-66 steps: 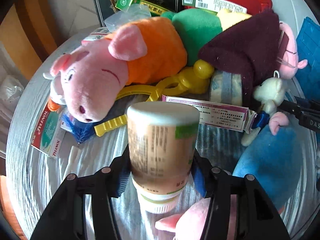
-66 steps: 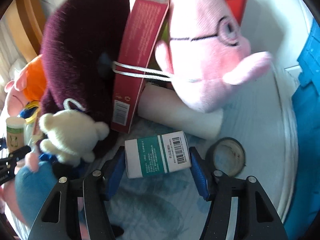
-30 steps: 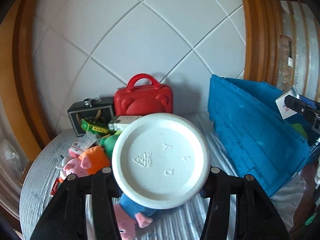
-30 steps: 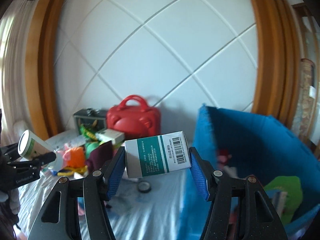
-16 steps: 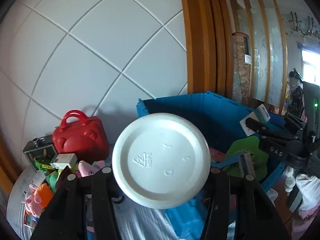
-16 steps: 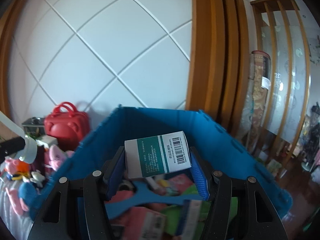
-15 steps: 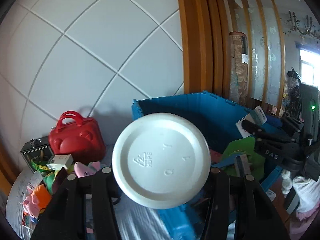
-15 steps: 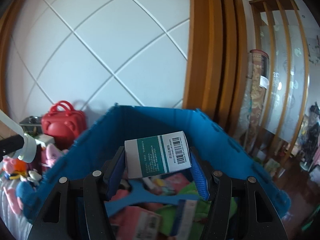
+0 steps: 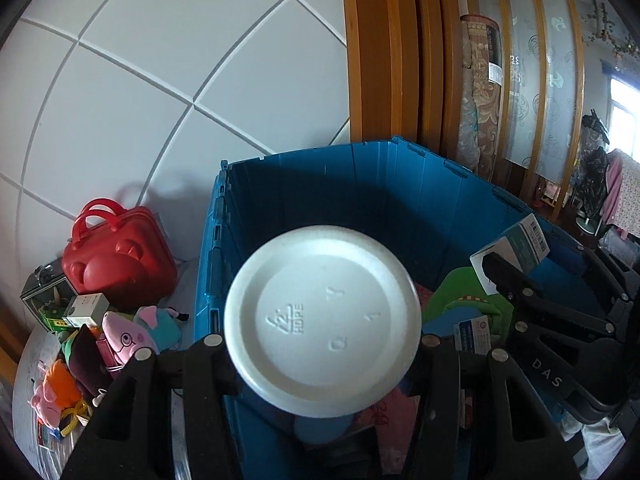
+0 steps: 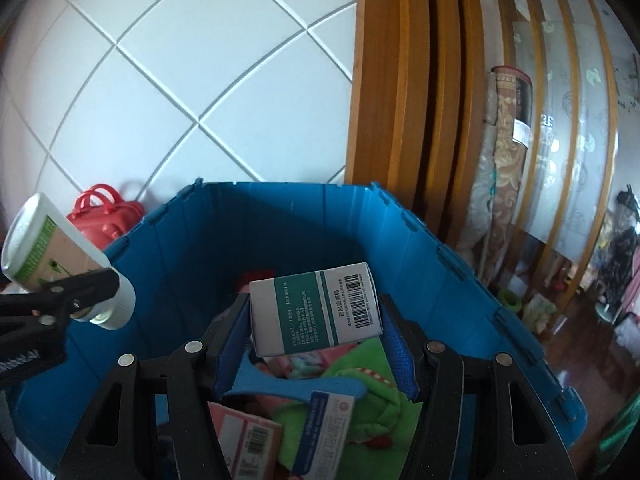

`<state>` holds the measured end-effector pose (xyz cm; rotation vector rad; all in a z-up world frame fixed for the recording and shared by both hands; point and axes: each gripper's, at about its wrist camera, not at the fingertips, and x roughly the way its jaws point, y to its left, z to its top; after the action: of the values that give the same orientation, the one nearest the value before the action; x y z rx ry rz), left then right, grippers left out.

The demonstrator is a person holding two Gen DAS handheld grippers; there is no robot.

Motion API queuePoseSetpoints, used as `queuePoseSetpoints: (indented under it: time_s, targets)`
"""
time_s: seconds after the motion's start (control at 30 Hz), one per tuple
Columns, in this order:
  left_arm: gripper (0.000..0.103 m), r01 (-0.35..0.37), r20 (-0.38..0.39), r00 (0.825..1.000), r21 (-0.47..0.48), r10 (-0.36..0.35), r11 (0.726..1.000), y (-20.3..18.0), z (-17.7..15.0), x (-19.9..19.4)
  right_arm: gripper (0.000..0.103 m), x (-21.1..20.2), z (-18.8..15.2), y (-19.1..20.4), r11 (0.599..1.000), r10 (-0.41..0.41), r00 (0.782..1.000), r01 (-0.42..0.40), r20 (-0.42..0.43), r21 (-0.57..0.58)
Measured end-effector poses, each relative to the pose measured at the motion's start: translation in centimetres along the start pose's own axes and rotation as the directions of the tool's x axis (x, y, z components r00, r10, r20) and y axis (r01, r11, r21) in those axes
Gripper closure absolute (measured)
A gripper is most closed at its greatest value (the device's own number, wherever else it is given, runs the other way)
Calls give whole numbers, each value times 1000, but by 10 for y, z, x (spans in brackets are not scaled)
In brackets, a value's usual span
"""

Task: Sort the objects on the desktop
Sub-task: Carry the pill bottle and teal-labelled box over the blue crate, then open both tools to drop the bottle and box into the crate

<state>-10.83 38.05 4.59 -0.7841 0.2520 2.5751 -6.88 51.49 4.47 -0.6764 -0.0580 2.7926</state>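
Left tool [image 9: 320, 354]: clamped on a white bottle [image 9: 322, 320], base toward the lens; in the right wrist view the bottle hangs over the crate's left rim, cap end down.
Right tool [image 10: 316, 344]: clamped on a green-and-white box [image 10: 314, 308], held over the middle of the crate.
Crate [image 9: 400, 184]: blue, open; inside lie a green plush [image 10: 372, 404], a blue flat piece [image 10: 296, 388] and several printed packs [image 10: 244, 440].
Done so far: by the look of it, a fair load is already sorted into the crate.
In hand: two items poised above the crate, neither released.
Left to do: the table [image 9: 36, 356] beside the crate carries a red case [image 9: 120, 260], pig plushes [image 9: 124, 336], a dark box [image 9: 44, 292] and small packs; I judge the job roughly midway.
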Motion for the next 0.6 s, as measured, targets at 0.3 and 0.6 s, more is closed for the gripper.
queuePoseSetpoints:
  time_s: [0.3, 0.6]
  targets:
    - [51, 8, -22, 1000, 27, -8, 1000, -4, -3, 3, 42, 0, -2, 1, 999, -33, 999, 33, 8, -11]
    - [51, 19, -31, 999, 19, -19, 1000, -1, -1, 5, 40, 4, 0, 1, 999, -32, 999, 31, -21, -21]
